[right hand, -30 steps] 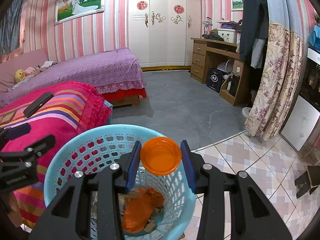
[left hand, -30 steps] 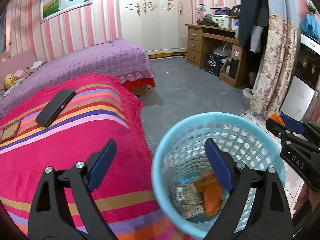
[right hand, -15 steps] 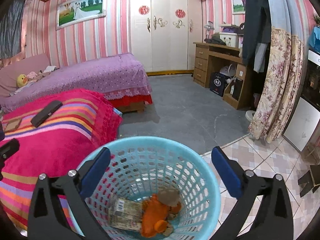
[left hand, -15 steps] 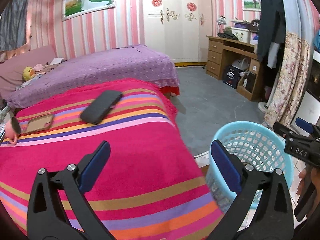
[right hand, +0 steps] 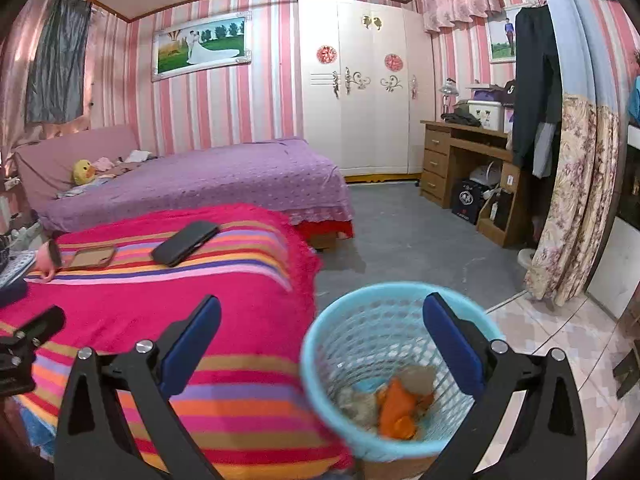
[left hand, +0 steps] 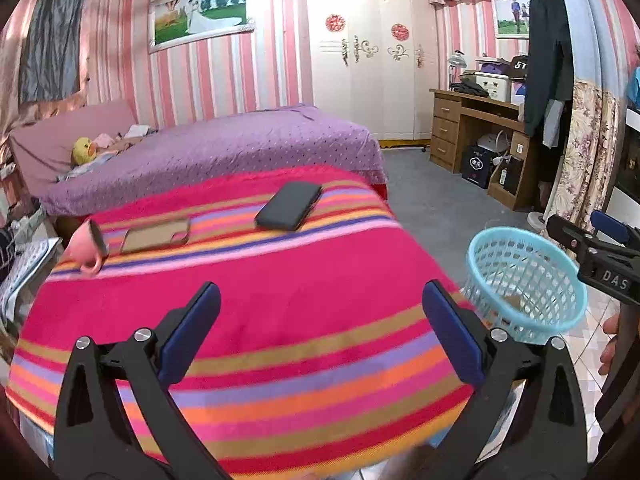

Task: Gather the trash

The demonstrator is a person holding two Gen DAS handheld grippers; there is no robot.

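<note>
The left tongs [left hand: 320, 332] are spread wide and hold nothing. They hang over a striped blanket [left hand: 280, 320] of pink, red and orange. Far ahead of them and to their left, a pink cup [left hand: 86, 246] lies on its side on the blanket. Just to the right of the cup lies a brown phone case [left hand: 156, 234]. Further right, straight ahead of the left tongs, lies a black phone [left hand: 289, 205]. Behind the blanket is a bed with a purple cover [left hand: 224, 152].

To the right of the left tongs, off the edge of the blanket, a blue basket [left hand: 526, 280] stands on the floor.

The right tongs [right hand: 322, 334] are spread wide too, and they hold nothing. The basket is right below them, with its rim between the two blue pads. In the bottom of the basket lies the trash [right hand: 394, 402]: something orange and some pale, blurry bits. The blanket is to the left of the right tongs.
</note>
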